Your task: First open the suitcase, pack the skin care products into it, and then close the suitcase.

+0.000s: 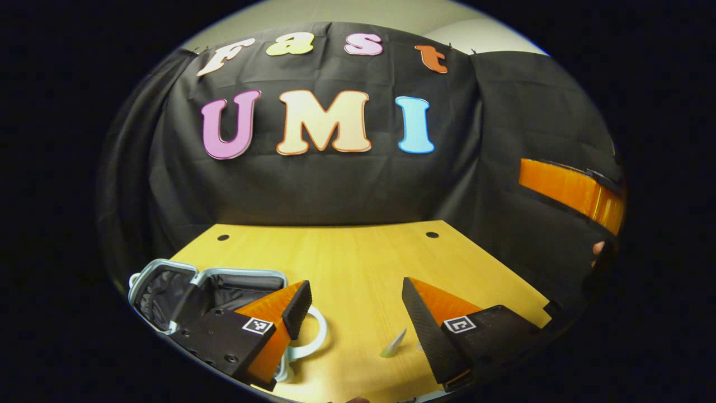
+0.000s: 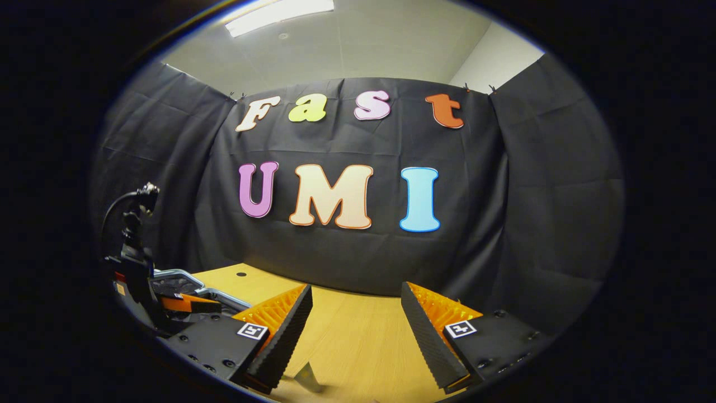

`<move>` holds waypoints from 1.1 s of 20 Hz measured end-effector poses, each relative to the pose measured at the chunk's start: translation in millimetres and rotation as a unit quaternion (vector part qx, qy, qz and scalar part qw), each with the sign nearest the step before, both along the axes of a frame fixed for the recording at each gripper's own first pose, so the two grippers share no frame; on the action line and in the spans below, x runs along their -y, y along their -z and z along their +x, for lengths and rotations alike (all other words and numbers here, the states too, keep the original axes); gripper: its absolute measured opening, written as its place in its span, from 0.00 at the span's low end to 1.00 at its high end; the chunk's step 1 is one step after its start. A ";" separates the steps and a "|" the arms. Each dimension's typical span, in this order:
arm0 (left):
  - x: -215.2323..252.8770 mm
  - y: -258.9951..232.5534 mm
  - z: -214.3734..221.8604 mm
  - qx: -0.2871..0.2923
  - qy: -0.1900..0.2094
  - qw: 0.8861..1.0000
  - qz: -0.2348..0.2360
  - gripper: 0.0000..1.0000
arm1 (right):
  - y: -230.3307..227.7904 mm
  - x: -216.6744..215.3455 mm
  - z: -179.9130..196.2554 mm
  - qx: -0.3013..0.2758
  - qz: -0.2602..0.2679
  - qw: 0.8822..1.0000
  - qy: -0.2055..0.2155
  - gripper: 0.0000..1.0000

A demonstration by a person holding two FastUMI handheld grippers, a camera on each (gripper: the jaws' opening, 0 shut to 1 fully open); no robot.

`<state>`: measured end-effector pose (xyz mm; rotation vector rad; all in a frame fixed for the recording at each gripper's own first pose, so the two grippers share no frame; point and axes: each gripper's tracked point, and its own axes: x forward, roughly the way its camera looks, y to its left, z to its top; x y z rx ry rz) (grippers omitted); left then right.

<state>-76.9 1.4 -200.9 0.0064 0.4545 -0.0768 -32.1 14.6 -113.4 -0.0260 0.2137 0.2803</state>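
The small suitcase (image 1: pixel 168 285) lies open at the table's near left, its dark lining showing inside a pale rim, with a white handle loop (image 1: pixel 320 330) on its right side. My left gripper (image 1: pixel 355 313) hovers open above the table, its left finger over the suitcase's right edge, nothing between the fingers. A pale skin care tube (image 1: pixel 393 344) lies on the wood just inside the right finger. My right gripper (image 2: pixel 355 336) is open and empty, with the tube's tip (image 2: pixel 307 378) low between its fingers. The suitcase (image 2: pixel 184 282) sits to its left.
The wooden table (image 1: pixel 347 257) runs back to the black cloth wall. The other gripper's orange body (image 1: pixel 570 190) and a hand (image 1: pixel 598 246) are at the right edge of the left gripper view. The left gripper's body and cable (image 2: pixel 137 263) stand over the suitcase.
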 end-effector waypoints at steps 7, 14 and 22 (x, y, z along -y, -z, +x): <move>25.1 67.4 -18.7 -0.053 0.018 0.998 -0.028 0.95 | 14.3 7.8 -6.2 -0.019 -0.012 1.000 -0.010 0.99; 33.0 129.6 -26.6 -0.099 0.018 0.994 -0.047 0.66 | 36.3 6.7 -18.8 -0.039 -0.028 0.998 -0.028 0.99; 33.3 148.2 -33.2 -0.122 0.015 0.991 -0.049 0.17 | 64.3 -15.0 -35.1 -0.057 0.003 0.997 -0.053 0.99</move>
